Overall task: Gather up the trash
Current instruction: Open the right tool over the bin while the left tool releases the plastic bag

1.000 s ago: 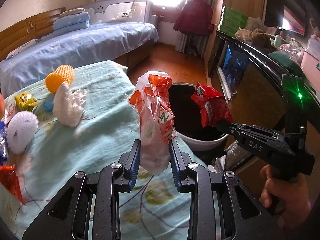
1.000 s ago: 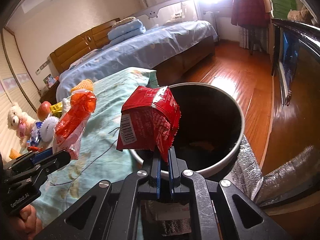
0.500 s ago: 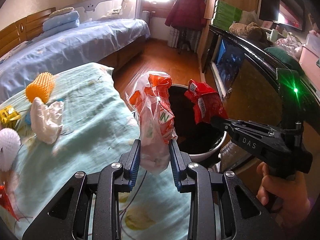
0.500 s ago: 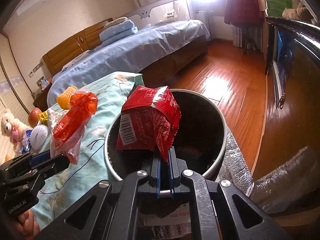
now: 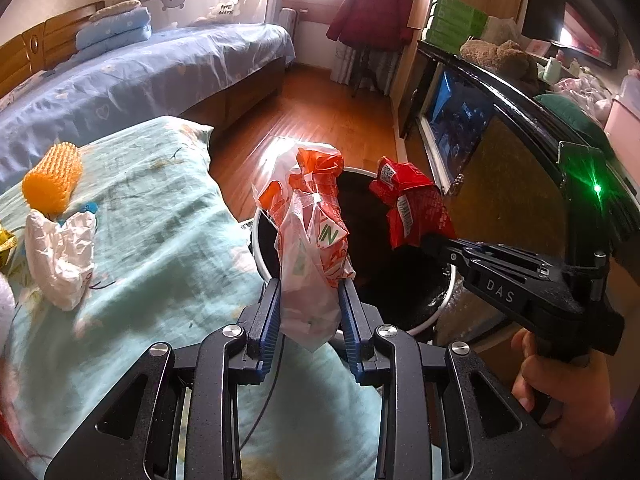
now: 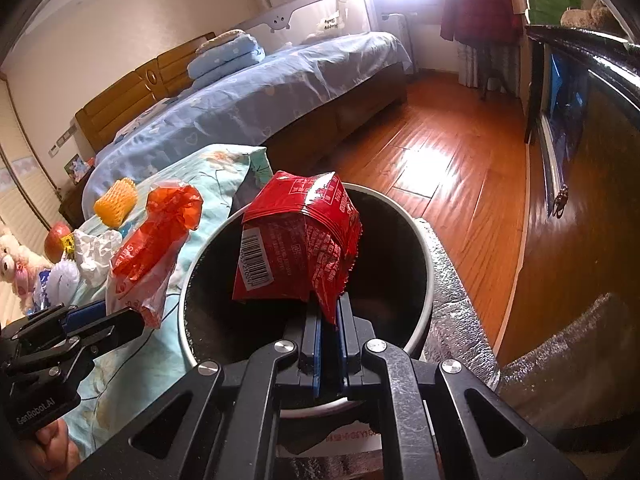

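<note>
**Observer:** Which step are you on?

**Operator:** Carrying to the bin. My right gripper (image 6: 329, 314) is pinched nearly shut on the crumpled red foil snack wrapper (image 6: 298, 246), which hangs over the mouth of the round dark bin with a pale rim (image 6: 427, 276). My left gripper (image 5: 310, 312) clamps the bunched clear-and-orange plastic bag (image 5: 310, 240) with its jaws a little apart, at the bin's near edge beside the pale green bedspread (image 5: 140, 220).

**Observer:** What's next?

**Operator:** I'd judge both need opening over the bin; the left should come further over the rim first.

**Observer:** Anything inside?

**Operator:** Too dark to tell. A crumpled white paper wad (image 5: 60, 256) and an orange foam net sleeve (image 5: 52, 182) lie on the bedspread.
</note>
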A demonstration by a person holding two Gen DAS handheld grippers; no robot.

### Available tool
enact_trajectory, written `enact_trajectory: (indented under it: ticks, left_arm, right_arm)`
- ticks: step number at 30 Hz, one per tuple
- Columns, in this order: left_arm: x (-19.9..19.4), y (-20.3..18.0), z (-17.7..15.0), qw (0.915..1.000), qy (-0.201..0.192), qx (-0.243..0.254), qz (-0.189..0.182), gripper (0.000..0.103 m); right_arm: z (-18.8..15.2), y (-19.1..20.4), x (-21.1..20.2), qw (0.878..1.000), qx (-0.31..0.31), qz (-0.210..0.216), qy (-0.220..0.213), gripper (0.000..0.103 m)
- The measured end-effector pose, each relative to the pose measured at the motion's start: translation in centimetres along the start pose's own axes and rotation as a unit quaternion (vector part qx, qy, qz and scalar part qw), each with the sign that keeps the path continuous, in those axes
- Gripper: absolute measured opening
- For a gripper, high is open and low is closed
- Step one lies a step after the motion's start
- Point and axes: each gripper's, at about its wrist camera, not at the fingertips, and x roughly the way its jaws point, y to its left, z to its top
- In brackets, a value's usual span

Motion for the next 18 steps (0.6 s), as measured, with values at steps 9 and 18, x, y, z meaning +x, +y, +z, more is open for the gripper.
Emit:
enact_trajectory:
  ticks: [9,18]
  left_arm:
    - [0.6,-0.3,0.5,1.0000,0.006,0.001,-0.006,0.029]
    - [-0.6,1.2,-0.9,0.9997,-0.002,-0.020,0.013,0.066]
  right_arm:
    - [0.3,-0.7,0.5,1.000,0.004,-0.003,0.007,0.010]
    - [0.2,-1.1,-0.4,1.000,0.018,-0.001,-0.007,0.051]
